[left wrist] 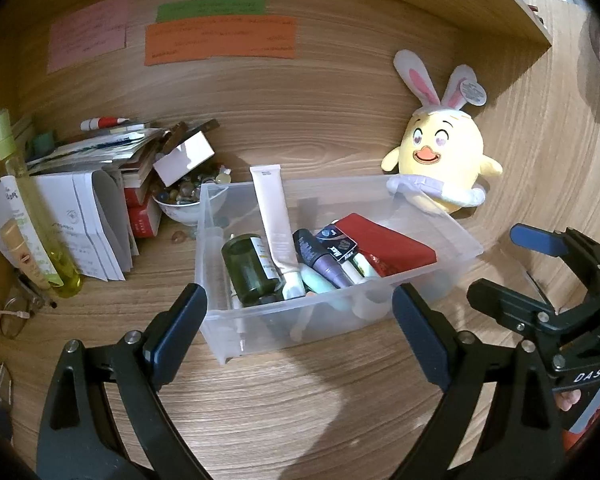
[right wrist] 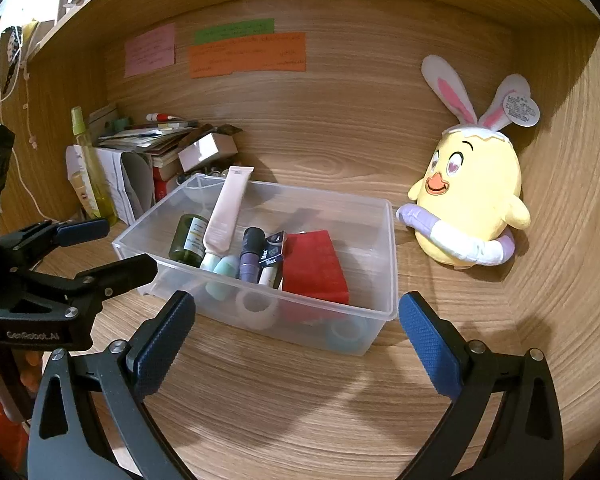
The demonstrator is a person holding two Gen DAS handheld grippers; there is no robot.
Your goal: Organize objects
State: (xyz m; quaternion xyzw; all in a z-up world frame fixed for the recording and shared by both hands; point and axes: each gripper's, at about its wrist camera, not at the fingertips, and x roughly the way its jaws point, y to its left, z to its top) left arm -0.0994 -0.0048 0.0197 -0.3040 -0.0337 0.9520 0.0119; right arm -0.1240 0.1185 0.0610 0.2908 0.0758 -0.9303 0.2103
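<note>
The clear plastic bin (right wrist: 384, 264) sits on the wooden desk (right wrist: 300, 400) and serves as the landmark: inside it lie a green bottle (right wrist: 188, 238), a pale tube (right wrist: 228, 208) leaning on the back wall, a purple stick (right wrist: 250, 260), a red pouch (right wrist: 316, 268) and other small items. Both grippers hover just in front of the bin, the left gripper (left wrist: 300, 336) and the right gripper (right wrist: 296, 340) each with fingers spread wide and holding nothing. The 2 tools are close to each other, so a careless reach could knock them together. The bin looks light; a nudge on its front wall could slide it into the yellow plush chick (right wrist: 468, 208) to its right or the bowl of trinkets (left wrist: 180, 200) behind its left corner. The leaning tube may topple if the bin is jolted.
</note>
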